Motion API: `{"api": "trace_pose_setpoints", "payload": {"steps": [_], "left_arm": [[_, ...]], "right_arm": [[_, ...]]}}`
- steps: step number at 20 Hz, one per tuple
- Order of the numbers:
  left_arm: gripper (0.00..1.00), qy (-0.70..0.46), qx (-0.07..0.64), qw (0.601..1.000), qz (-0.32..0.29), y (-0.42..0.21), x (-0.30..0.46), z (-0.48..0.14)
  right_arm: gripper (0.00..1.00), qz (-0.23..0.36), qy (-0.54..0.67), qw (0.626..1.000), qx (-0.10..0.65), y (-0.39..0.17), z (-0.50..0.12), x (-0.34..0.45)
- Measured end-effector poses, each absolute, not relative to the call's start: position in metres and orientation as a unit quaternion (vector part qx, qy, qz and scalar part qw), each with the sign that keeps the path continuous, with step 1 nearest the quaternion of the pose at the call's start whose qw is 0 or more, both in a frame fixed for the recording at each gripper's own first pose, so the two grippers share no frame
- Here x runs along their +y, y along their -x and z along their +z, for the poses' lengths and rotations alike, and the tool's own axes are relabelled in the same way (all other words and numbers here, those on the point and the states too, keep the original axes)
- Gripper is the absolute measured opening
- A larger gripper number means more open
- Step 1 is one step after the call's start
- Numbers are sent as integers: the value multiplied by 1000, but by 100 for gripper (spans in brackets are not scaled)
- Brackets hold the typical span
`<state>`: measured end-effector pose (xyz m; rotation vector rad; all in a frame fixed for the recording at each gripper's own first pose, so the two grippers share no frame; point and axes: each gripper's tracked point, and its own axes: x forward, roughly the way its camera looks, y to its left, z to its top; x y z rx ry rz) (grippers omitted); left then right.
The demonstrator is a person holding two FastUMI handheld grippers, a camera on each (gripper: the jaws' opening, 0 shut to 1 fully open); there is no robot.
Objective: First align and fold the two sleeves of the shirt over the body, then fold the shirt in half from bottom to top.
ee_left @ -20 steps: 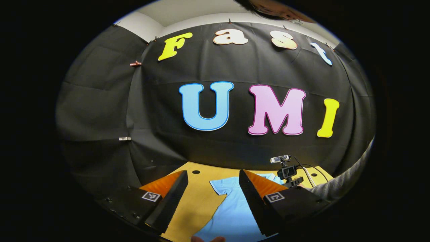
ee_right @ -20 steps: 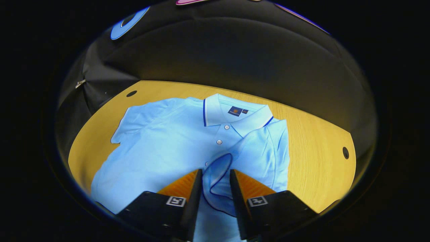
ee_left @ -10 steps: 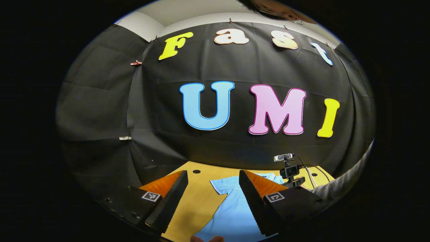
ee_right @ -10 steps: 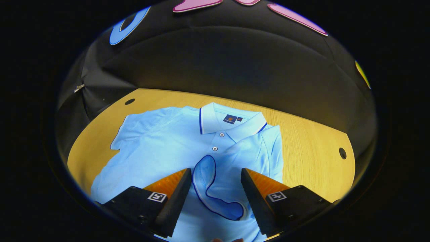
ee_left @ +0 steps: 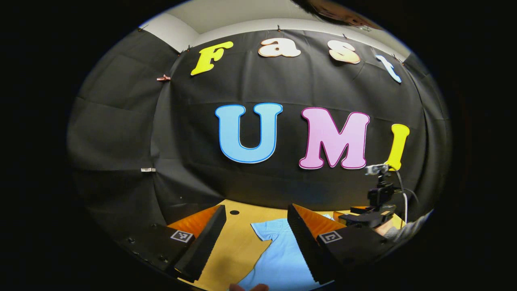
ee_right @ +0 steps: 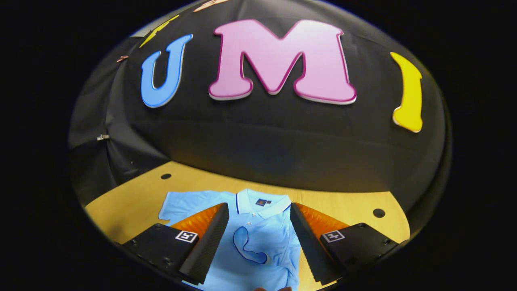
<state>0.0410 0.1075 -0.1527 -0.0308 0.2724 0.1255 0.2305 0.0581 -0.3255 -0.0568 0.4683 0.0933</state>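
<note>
Flat on the wooden table point(ee_right: 133, 202) lies the light blue polo shirt point(ee_right: 258, 238), collar toward the booth's black wall. In the right gripper view its collar point(ee_right: 262, 202) and the buttoned placket face up, and one sleeve point(ee_right: 250, 246), edged with a dark blue line, is folded over the chest and rests on the body. The other sleeve point(ee_right: 177, 204) is spread out sideways on the tabletop.

Above the shirt, the right gripper point(ee_right: 258, 242) has its fingers spread wide apart with nothing between them; the folded sleeve shows through the gap below, and neither finger touches the cloth. Its camera looks forward and slightly down, taking in the far half of the table and much of the wall, so the gripper is held raised, tilted gently toward the shirt.

In the left gripper view, the left gripper point(ee_left: 254, 242) is likewise spread wide and holds nothing. Between its fingers appear the outspread sleeve and part of the shirt's body point(ee_left: 278, 258) on the table, lower down and not in contact. This gripper is held nearly level, facing the wall. At the bottom edge a fingertip of the person's hand point(ee_left: 248, 287) peeks in.

To the right in that view the right gripper's body point(ee_left: 363, 218) with a small camera on a mount point(ee_left: 377, 182) and a trailing cable stands above the table, with a grey sleeve point(ee_left: 408, 230) of the person beside it.
</note>
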Motion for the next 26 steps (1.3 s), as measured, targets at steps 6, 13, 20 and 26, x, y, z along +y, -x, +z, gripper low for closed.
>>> {"api": "trace_pose_setpoints", "payload": {"steps": [6,13,20,26], "left_arm": [[97,10,129,991,28,-64,88,-159],[97,11,169,985,15,-112,86,-215],[97,75,338,938,-22,-185,70,-342],[97,108,422,898,61,-223,113,-442]], "right_arm": [[95,53,10,992,117,-175,-192,60],[96,53,-24,996,62,-98,-101,55],[96,75,61,994,49,-62,-93,50],[97,78,65,992,70,-47,-107,33]]}}
